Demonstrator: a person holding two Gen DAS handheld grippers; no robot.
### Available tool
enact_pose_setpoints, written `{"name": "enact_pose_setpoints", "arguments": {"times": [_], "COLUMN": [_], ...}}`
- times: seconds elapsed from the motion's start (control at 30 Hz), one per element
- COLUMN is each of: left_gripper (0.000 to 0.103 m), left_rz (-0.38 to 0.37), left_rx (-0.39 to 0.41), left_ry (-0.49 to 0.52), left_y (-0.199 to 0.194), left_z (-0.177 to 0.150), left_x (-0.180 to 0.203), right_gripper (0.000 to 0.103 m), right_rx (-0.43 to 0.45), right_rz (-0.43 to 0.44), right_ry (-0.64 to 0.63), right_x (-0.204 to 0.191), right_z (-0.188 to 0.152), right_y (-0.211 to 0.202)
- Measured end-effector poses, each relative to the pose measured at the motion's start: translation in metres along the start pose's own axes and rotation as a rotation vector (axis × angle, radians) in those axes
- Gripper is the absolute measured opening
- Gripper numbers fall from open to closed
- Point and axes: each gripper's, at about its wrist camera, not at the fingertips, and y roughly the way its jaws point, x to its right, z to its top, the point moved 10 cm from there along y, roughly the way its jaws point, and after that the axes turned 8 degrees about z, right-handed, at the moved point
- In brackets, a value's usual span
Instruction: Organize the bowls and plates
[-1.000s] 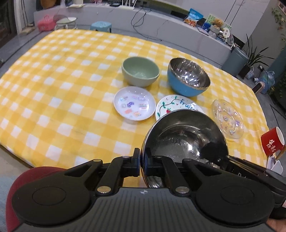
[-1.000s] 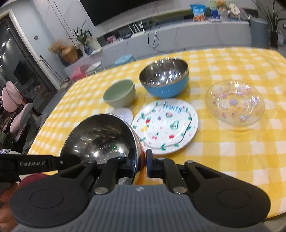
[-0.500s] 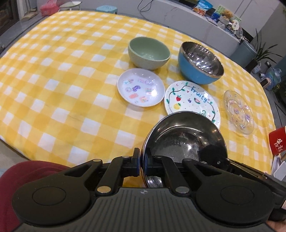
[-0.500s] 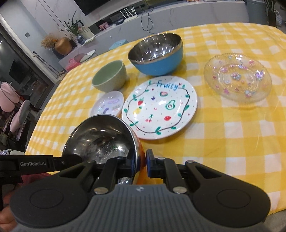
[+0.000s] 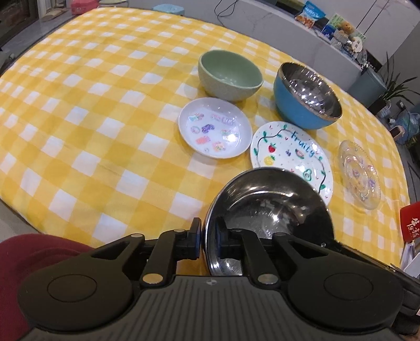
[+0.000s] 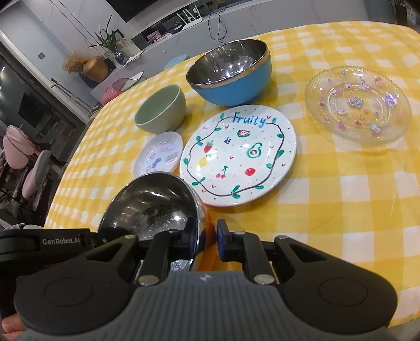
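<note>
A steel bowl with an orange outside hangs above the table's near edge. My left gripper is shut on its left rim and my right gripper is shut on its right rim. Beyond it on the yellow checked cloth lie the white "Fruity" plate, a small white sticker dish, a green bowl, a blue steel-lined bowl and a clear glass plate.
The table is covered with yellow checked cloth, with bare cloth to the left. A red cup stands off the right edge. A counter with snack bags runs behind. Chairs stand at the left of the right wrist view.
Both grippers have carried the steel bowl forward and higher over the table; the dishes now appear nearer and lower in view. The grips on the rim are unchanged.
</note>
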Motion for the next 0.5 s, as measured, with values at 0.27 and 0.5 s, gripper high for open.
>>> {"name": "enact_pose_setpoints", "arguments": {"times": [0.27, 0.5], "left_gripper": [0.025, 0.055], "left_rz": [-0.039, -0.142], "left_rx": [0.055, 0.222], "left_ry": [-0.026, -0.079], "left_y": [-0.007, -0.037], "left_z": [0.008, 0.027], "left_x": [0.0, 0.002], "right_gripper": [0.049, 0.077], "right_rx": [0.026, 0.078], "right_rz": [0.015, 0.026], "right_ry": [-0.077, -0.151], "right_x": [-0.011, -0.019], "right_z": [0.006, 0.016], "right_y": [-0.013, -0.036]}}
